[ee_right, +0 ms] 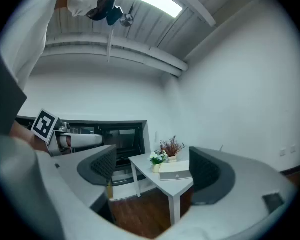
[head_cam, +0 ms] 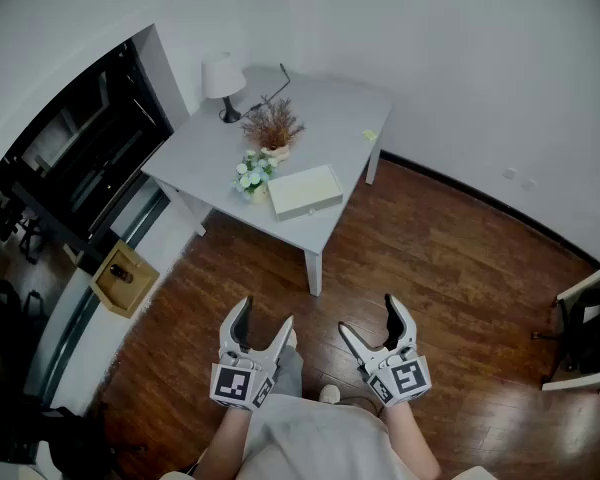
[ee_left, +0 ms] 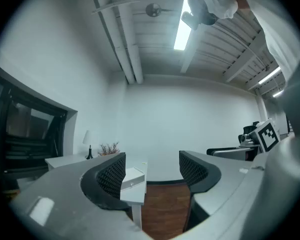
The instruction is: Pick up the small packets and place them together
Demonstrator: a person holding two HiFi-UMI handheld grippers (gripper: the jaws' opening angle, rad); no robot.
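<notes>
Approaching step, head view: left gripper [head_cam: 264, 318] and right gripper [head_cam: 370, 320] at 6 o'clock, both spread and empty; what looks like a small packet [head_cam: 369, 135] lies well apart at 1 o'clock on the table [head_cam: 330, 108]. Left gripper view: only the distant table between the jaws. Right gripper view: same, so the next move likely calls for closing in on the table.

**Surfaces and finishes**

Floor [head_cam: 460, 298]: dark wood planks, glossy, with pale sheen toward 3 o'clock. Table [head_cam: 330, 108] at 12 o'clock: smooth, matt, pale grey, looks painted. Box [head_cam: 303, 190] on it: cream, matt, material unclear. Crate [head_cam: 123, 276] at 9 o'clock: light bare wood. Left tool [head_cam: 265, 313] and right tool [head_cam: 370, 315]: matt grey plastic-looking shells. Pads [ee_left: 112, 176]: black, rough waffle texture.
</notes>
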